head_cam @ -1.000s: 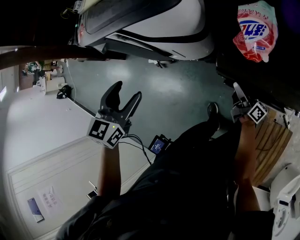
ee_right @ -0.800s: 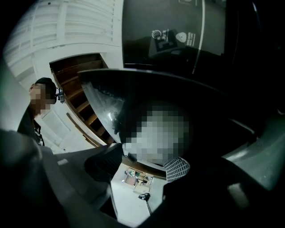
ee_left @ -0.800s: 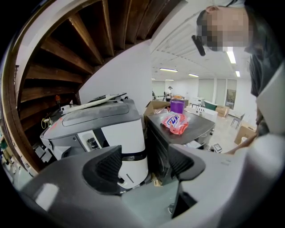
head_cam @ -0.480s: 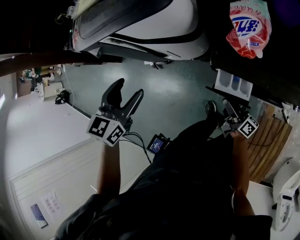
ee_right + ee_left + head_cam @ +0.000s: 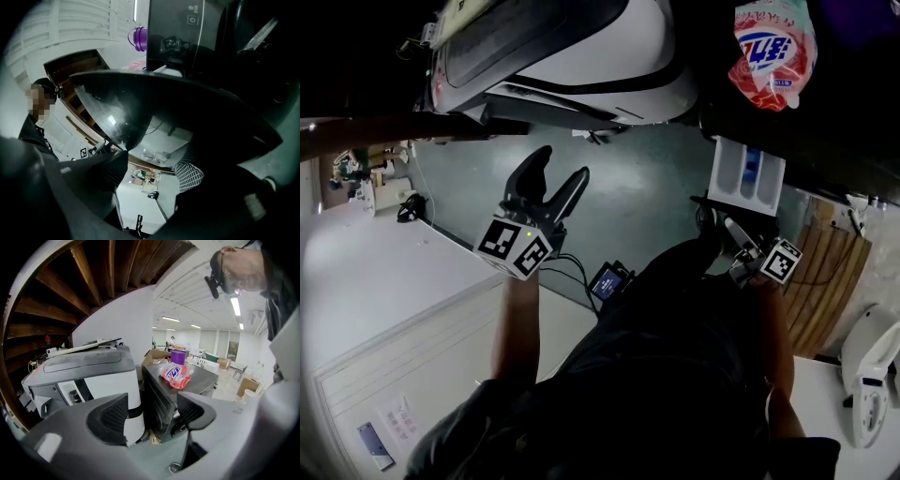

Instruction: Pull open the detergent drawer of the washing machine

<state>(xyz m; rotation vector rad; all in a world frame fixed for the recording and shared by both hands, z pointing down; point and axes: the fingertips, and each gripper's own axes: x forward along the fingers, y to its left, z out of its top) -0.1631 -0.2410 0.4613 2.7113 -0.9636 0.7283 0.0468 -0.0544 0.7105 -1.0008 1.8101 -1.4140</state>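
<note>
The white detergent drawer (image 5: pixel 748 173) with a blue insert sticks out of the dark washing machine (image 5: pixel 830 141). My right gripper (image 5: pixel 729 225) is at the drawer's dark front panel (image 5: pixel 712 202). In the right gripper view that glossy dark panel (image 5: pixel 178 103) fills the space at the tips of my right gripper (image 5: pixel 150 173), which looks shut on it. My left gripper (image 5: pixel 561 167) hangs open and empty in mid air over the floor, well left of the drawer. Seen from the left gripper (image 5: pixel 152 413), the dark machine (image 5: pixel 161 397) stands beyond the jaws.
A red and white detergent bag (image 5: pixel 773 52) lies on top of the dark machine, also visible as the bag (image 5: pixel 176 373) beside a purple cup (image 5: pixel 178 356). A white appliance (image 5: pixel 581 56) stands to its left. Cables and a small device (image 5: pixel 609 281) lie on the floor.
The drawer has slid out of the dark machine, following my right gripper as it drew back towards me. My left gripper has barely moved.
</note>
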